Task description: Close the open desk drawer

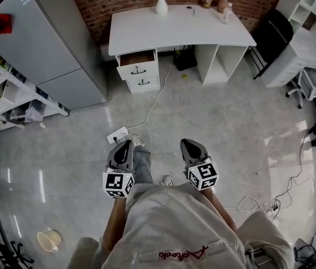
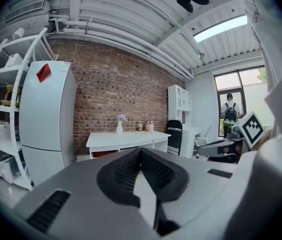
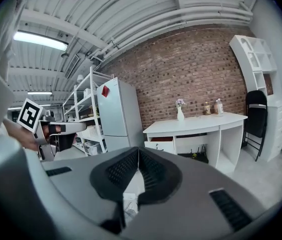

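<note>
A white desk (image 1: 175,29) stands against the brick wall at the far side of the room. Its top left drawer (image 1: 138,59) is pulled out, brown inside, with a black handle; the drawer (image 1: 142,83) below it is shut. The same desk (image 3: 196,125) and open drawer (image 3: 161,142) show in the right gripper view, and the desk (image 2: 123,141) appears in the left gripper view. Both grippers are held close to my body, far from the desk. My left gripper (image 1: 125,145) and right gripper (image 1: 188,144) are shut and hold nothing.
A grey fridge (image 1: 43,43) stands left of the desk, wire shelves (image 1: 1,100) further left. A white cable and power strip (image 1: 119,134) lie on the floor ahead. A black folding chair (image 1: 273,32) and white shelving (image 1: 301,49) are at the right. A vase (image 1: 162,3) and bottles sit on the desk.
</note>
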The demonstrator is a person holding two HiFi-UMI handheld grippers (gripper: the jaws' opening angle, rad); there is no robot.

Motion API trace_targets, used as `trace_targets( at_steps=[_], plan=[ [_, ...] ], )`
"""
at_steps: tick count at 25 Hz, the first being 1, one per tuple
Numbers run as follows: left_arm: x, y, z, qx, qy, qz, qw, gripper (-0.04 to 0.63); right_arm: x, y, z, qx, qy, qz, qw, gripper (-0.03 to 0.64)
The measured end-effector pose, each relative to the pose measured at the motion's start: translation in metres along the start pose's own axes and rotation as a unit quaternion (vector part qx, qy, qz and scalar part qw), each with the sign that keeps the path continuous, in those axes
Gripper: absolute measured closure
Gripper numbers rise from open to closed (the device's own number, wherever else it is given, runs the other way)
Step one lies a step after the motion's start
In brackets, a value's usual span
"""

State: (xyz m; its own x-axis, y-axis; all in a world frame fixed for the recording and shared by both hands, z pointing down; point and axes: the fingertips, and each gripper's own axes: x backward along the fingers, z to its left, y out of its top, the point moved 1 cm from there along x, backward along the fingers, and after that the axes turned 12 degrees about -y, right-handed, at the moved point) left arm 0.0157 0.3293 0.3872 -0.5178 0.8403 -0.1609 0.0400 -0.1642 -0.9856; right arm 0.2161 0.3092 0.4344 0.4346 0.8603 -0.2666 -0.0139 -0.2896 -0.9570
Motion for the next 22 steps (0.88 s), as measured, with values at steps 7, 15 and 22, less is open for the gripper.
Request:
trace_targets(
  at_steps=[7,15,22],
  plan=[
    [-0.013,-0.002,0.028,0.01,0.003,-0.007,0.9999,0.583,-0.033,-0.001,0.007,0.006,0.005,0.012,1.0,0.599],
    [-0.054,-0.008,0.086,0.022,-0.002,-0.008,0.9997,0.583,-0.103,0.009,0.008,0.022,0.001,0.026,0.999,0.6],
    [-0.095,-0.008,0.152,0.035,-0.006,0.001,0.9994,0.583,-0.177,0.025,0.012,0.033,0.002,0.044,0.998,0.6]
  ],
)
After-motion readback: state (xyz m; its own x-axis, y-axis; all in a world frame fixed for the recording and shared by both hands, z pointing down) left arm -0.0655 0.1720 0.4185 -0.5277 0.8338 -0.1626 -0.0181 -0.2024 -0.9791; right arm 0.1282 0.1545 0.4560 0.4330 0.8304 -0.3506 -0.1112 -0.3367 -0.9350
